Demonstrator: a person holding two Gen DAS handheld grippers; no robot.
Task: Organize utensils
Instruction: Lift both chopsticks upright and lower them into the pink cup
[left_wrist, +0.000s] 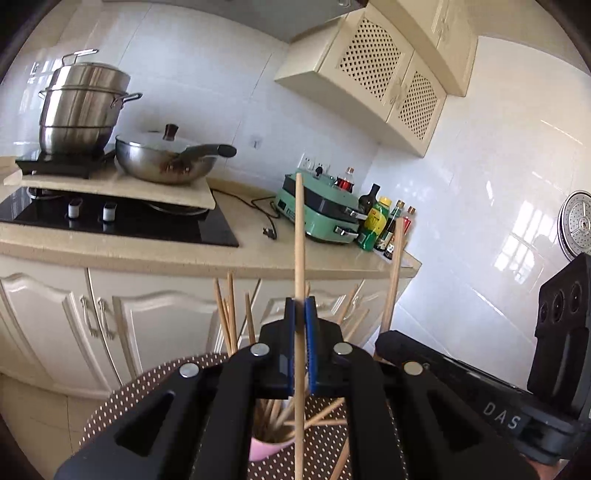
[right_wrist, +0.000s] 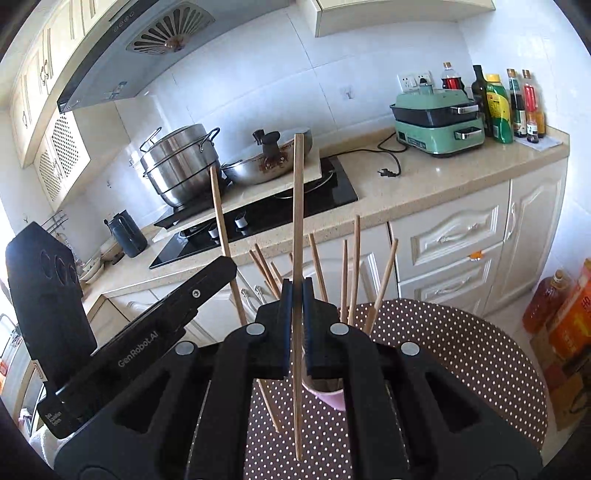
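My left gripper (left_wrist: 300, 317) is shut on a wooden chopstick (left_wrist: 299, 236) held upright above a pink cup (left_wrist: 266, 448) that holds several chopsticks. My right gripper (right_wrist: 296, 299) is shut on another upright chopstick (right_wrist: 297, 221) above the same pink cup (right_wrist: 328, 397). The cup stands on a brown polka-dot table (right_wrist: 461, 354), also seen in the left wrist view (left_wrist: 147, 387). Each gripper shows in the other's view: the right gripper (left_wrist: 480, 398) at right, the left gripper (right_wrist: 122, 347) at left with its chopstick (right_wrist: 221, 229).
A kitchen counter (left_wrist: 229, 254) runs behind the table, with a black hob (left_wrist: 147, 221), a steel steamer pot (left_wrist: 81, 107), a wok (left_wrist: 166, 158), a green electric cooker (left_wrist: 325, 214) and several bottles (left_wrist: 380, 225). Oil bottles (right_wrist: 546, 299) stand on the floor at right.
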